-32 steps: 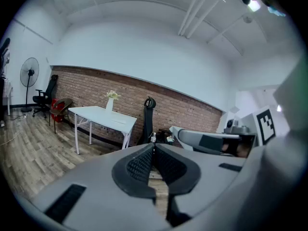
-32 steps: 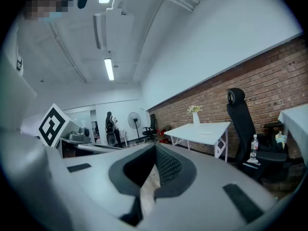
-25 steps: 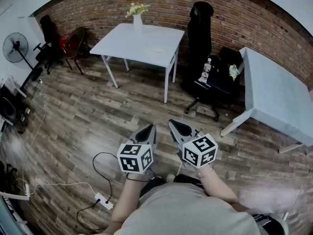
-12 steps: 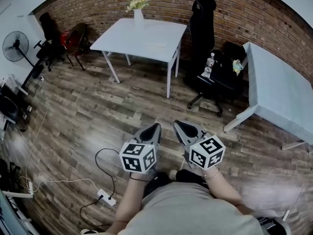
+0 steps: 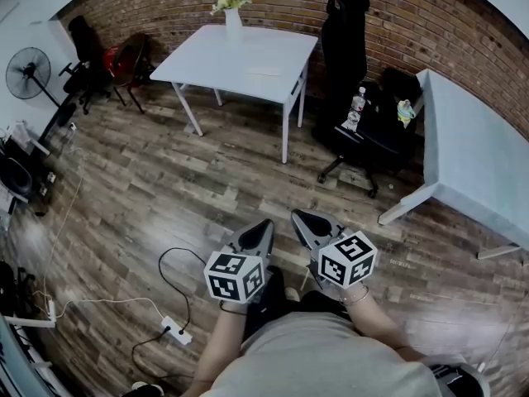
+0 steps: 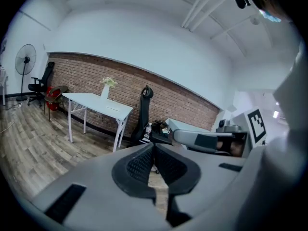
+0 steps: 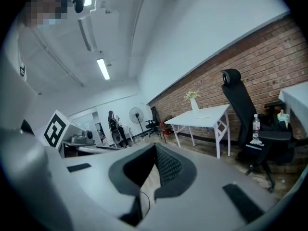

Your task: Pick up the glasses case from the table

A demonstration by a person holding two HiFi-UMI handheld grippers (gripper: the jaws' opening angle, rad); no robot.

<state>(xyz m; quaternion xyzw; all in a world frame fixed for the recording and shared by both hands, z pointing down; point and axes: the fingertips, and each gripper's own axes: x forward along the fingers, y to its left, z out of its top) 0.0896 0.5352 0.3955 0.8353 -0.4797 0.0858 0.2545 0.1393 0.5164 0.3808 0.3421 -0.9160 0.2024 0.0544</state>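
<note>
Stands on a wood floor [image 5: 149,188], with a fan [image 5: 27,71] far off to the left of the left claw [image 5: 265,224]. Holds that claw clenched, jaws pressed together on nothing. Carries it lower than a second ago, pointing slightly down. Faces a white table [image 5: 207,64] well ahead of both claws, with a vase [image 5: 234,25] at its far edge and a small flat thing [image 5: 266,71] toward its right side. May be the case, but too small to tell. Keeps the right claw [image 5: 297,216] just beside the left, likewise clenched and empty, likewise sunk. Leaves a black chair [image 5: 345,31] and a second table [image 5: 471,155] well ahead and to the right of it. Reads as no approach yet, only a lowering of both claws, with the white table as far off as before. Needs a walk to that table and opened jaws before any grab.
</note>
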